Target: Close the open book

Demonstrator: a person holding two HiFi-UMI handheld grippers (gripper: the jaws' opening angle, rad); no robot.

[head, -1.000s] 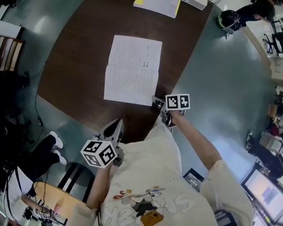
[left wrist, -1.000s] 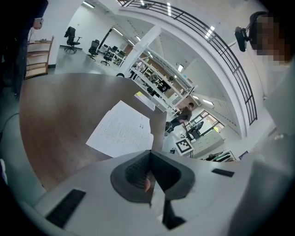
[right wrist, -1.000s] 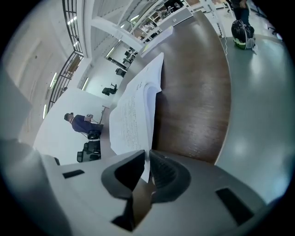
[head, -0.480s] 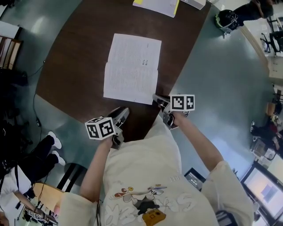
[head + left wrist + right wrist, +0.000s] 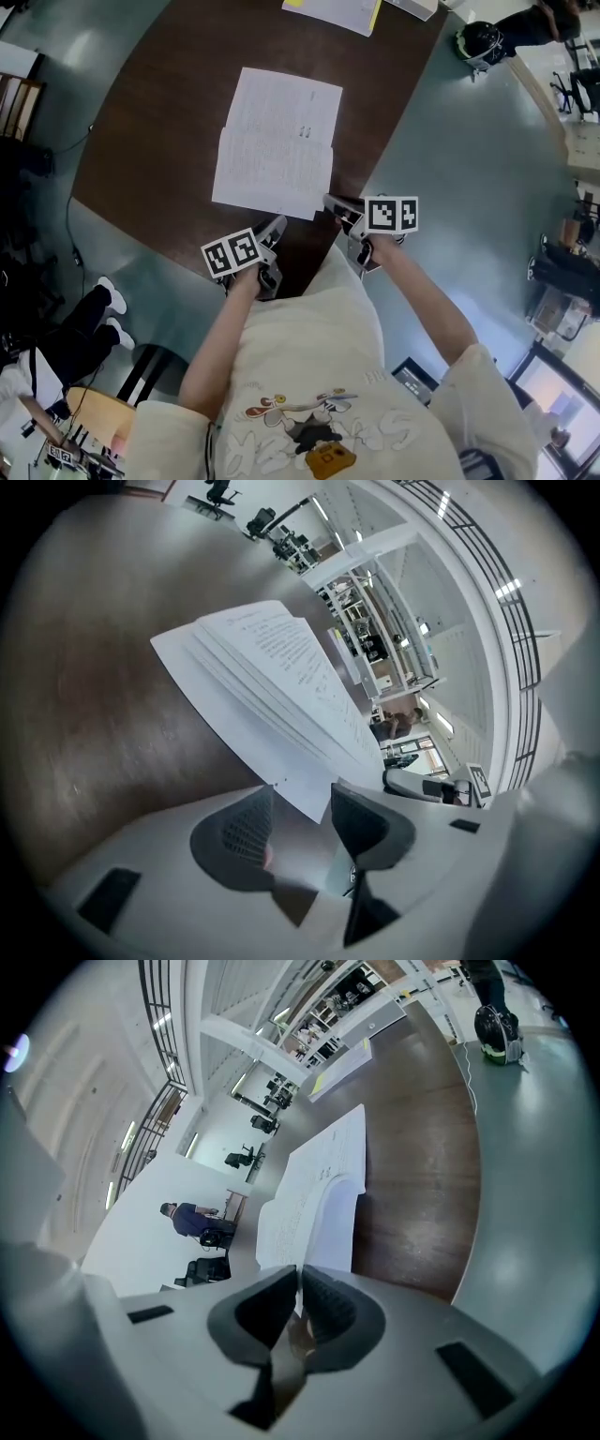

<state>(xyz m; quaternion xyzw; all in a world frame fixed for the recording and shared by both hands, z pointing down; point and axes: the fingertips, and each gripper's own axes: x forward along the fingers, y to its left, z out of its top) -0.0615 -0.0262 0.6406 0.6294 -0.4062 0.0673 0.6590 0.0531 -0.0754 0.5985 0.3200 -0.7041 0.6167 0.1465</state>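
The open book [image 5: 277, 141] lies with white pages up on the dark brown table [image 5: 169, 112]. My right gripper [image 5: 330, 202] is shut on the near right corner of the book [image 5: 314, 1208], and that near half curls up off the table. My left gripper [image 5: 275, 228] hovers at the book's near edge with its jaws opening. In the left gripper view the raised corner of the book [image 5: 281, 714] hangs just above the gap of that left gripper [image 5: 302, 795], and the pads do not press on it.
Loose papers [image 5: 336, 13] lie at the table's far edge. A helmet [image 5: 480, 43] sits on the floor at the upper right. A seated person [image 5: 66, 342] and a stool [image 5: 155, 370] are at the lower left. The table's near edge runs just under both grippers.
My left gripper came down from beside my body to the book's near edge and its jaws opened. The right gripper rose a little, lifting the book's near half.
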